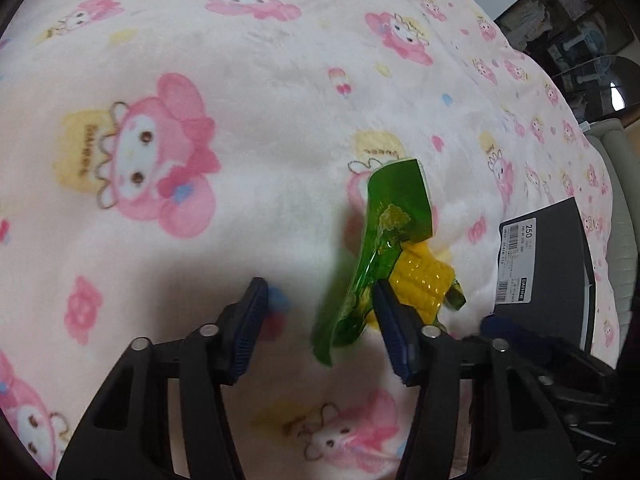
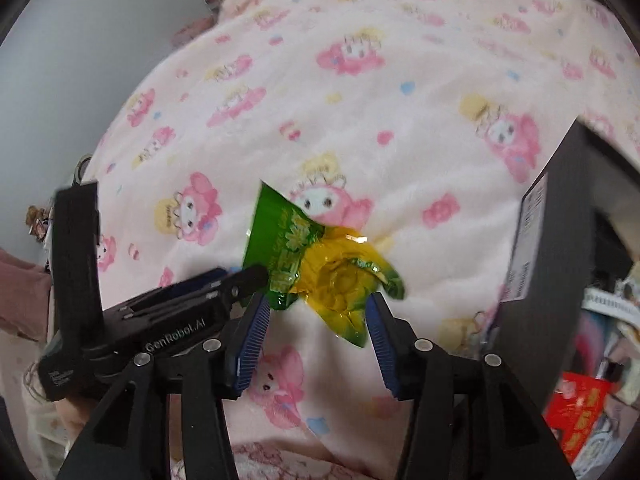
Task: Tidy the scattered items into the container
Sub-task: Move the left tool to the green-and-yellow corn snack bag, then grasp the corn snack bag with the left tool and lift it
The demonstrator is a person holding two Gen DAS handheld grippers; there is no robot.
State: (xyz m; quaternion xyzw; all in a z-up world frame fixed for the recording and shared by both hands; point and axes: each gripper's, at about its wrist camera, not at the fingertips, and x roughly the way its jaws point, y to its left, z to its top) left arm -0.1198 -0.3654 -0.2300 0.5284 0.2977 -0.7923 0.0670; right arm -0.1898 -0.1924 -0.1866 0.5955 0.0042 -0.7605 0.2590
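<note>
1. Left hand-held gripper (image 1: pixel 320 292) points steeply down at the snack packet (image 1: pixel 384 216), its jaws apart. The packet's green lower edge sits between them, close against the right-side blue pad (image 1: pixel 390 320), while the left-side pad stands clear of it, so nothing is clamped.
2. I hold the right hand-held gripper (image 2: pixel 318 300) just on the packet's other side, jaws apart as well. The crumpled yellow end of the packet lies in the gap between its two pads, and I cannot see them pressing on it.
3. From the right wrist view, the tip of my left hand-held gripper comes in from the packet's left and reaches its green edge.
4. The packet itself is green at one end and yellow at the other, with a corn picture on it. It is on the blanket (image 1: pixel 240 80), bent and partly raised rather than flat. I cannot tell how much of it touches the fabric.
5. Under and all around the packet spreads the pale pink blanket, printed with pink cartoon rabbits.
6. To the right of the packet, near but not touching it, stands the dark box (image 1: pixel 548 264), the container, its white label (image 1: pixel 516 256) facing the packet.
7. Farther right of the packet, past the box, a red wrapper (image 2: pixel 576 412) lies among blurred clutter.
</note>
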